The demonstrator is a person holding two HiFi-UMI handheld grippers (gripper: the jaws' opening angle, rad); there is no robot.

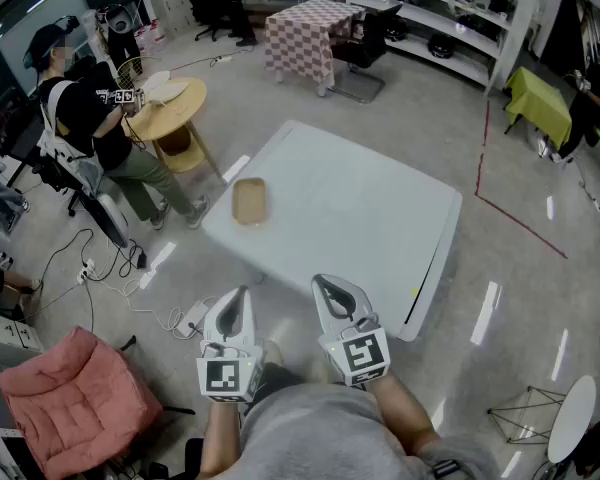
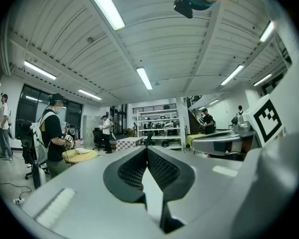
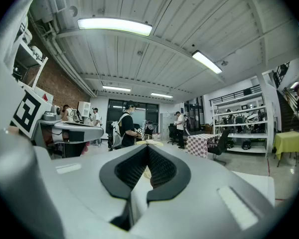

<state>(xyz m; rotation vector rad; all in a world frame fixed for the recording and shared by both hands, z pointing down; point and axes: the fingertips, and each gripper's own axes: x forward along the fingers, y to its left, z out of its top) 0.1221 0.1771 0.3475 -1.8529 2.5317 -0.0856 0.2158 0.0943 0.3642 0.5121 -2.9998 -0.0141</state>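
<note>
Both grippers are held close to my body, short of the near corner of a white table (image 1: 360, 208). My left gripper (image 1: 236, 298) points forward with its jaws pressed together and nothing between them; the left gripper view shows its tips (image 2: 147, 150) meeting. Beside it, my right gripper (image 1: 328, 286) is likewise shut and empty, its tips (image 3: 148, 149) closed in the right gripper view. A shallow tan tray (image 1: 249, 201) lies on the table's left part, well beyond both grippers. Neither gripper touches anything.
A person in a cap (image 1: 80, 118) stands at a round wooden table (image 1: 168, 108) to the left. Cables and a power strip (image 1: 193, 318) lie on the floor. A pink cushioned chair (image 1: 70, 398) is near left; a checkered table (image 1: 305, 33) and shelves (image 1: 450, 18) stand behind.
</note>
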